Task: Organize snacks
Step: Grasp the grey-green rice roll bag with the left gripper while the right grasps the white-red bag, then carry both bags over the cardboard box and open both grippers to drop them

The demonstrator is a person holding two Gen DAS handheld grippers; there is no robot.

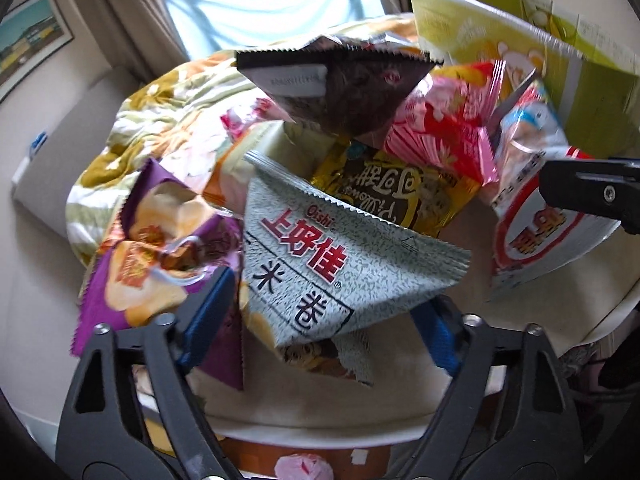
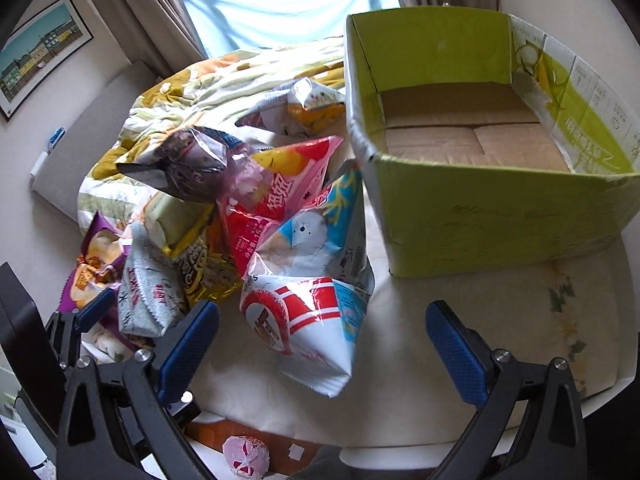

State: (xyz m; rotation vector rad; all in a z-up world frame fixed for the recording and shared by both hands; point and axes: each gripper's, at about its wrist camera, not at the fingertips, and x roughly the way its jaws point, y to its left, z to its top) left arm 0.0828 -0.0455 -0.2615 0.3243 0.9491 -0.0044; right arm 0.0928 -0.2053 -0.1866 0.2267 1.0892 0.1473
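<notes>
A heap of snack bags lies on a cream tablecloth (image 2: pixel 400 312). My left gripper (image 1: pixel 320 320) points down at a grey-green Oishi bag (image 1: pixel 320 264); its blue pads stand on either side of the bag's lower corner, open and close to it. A purple bag (image 1: pixel 140 248) lies to its left, with a gold-and-black bag (image 1: pixel 392 188), a dark brown bag (image 1: pixel 340 92) and a pink bag (image 1: pixel 436 128) behind. My right gripper (image 2: pixel 324 344) is open around the corner of a red-and-white bag (image 2: pixel 296 320). The green cardboard box (image 2: pixel 480 216) stands empty at the right.
A floral blanket (image 2: pixel 192 92) is bunched behind the heap. A white-and-blue bag (image 2: pixel 316 236) leans against the box's near corner. The table's rounded edge (image 2: pixel 400 452) is just below the grippers, with a pink ball (image 2: pixel 245 454) on the floor. A window and curtains are behind.
</notes>
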